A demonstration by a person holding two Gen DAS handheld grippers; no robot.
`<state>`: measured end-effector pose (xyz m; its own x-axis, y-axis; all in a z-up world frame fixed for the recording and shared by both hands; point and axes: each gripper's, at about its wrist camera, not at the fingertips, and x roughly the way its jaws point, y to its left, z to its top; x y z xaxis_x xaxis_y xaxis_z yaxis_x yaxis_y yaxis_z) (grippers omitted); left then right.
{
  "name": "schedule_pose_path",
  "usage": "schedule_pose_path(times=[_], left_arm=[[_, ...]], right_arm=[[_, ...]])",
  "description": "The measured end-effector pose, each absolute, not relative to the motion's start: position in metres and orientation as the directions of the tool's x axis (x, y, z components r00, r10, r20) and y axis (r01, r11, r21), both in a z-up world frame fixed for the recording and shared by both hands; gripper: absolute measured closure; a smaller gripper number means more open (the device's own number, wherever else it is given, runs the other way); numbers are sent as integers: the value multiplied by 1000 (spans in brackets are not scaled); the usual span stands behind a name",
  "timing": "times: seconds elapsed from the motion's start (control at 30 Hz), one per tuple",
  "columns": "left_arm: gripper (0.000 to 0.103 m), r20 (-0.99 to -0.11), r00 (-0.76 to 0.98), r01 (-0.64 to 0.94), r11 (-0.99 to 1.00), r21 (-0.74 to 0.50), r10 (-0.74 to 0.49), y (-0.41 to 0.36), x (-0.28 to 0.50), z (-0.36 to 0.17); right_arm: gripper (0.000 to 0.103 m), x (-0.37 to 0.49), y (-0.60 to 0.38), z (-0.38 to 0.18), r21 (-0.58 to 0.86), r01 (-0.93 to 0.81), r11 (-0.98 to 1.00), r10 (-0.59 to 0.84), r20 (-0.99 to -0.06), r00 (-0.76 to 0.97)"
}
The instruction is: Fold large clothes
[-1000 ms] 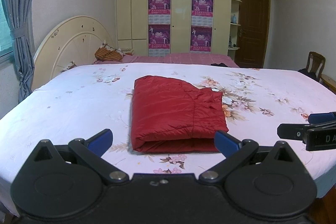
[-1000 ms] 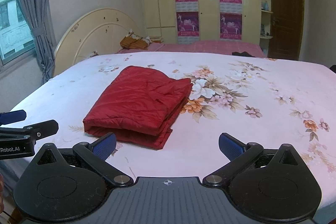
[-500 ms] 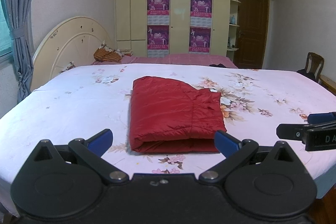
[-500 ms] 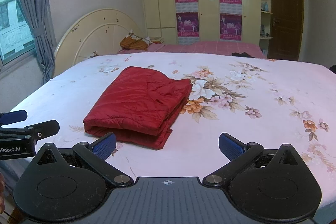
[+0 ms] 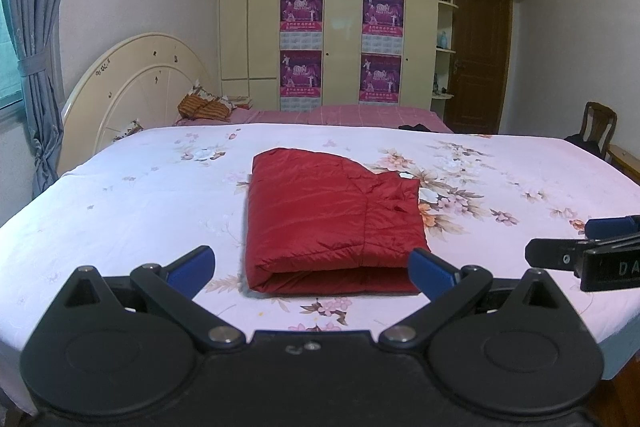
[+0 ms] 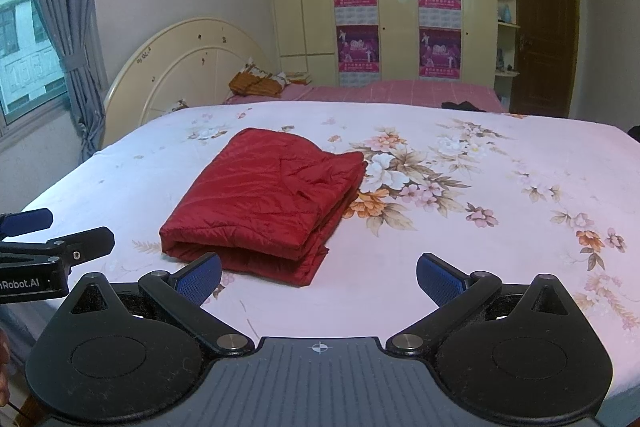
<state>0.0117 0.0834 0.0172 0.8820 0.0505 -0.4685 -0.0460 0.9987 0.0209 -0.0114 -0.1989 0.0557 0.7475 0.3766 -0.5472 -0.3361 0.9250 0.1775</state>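
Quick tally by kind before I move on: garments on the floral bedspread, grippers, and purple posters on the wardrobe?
Folded red quilted jacket on the floral bedspread: 1
Black two-finger grippers with blue pads, left and right, both open: 2
Purple posters on the cream wardrobe: 4
Total: 7

- The left gripper (image 5: 312, 267) is held level, its jaws spread wide, with nothing between the blue pads (image 5: 191, 264).
- The right gripper (image 6: 319, 277) is likewise level and spread wide, empty between its blue pads (image 6: 439, 279).
- Each gripper's tip shows at the edge of the other's view, side by side and apart.
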Motion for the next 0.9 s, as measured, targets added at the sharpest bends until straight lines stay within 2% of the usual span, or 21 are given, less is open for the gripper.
schedule_pose_path(times=[0.9], left_arm=[[0, -480, 877, -27, 1000, -15, 16, 75, 15, 17]], right_arm=[[1, -7, -209, 56, 180, -346, 921, 386, -543, 745]])
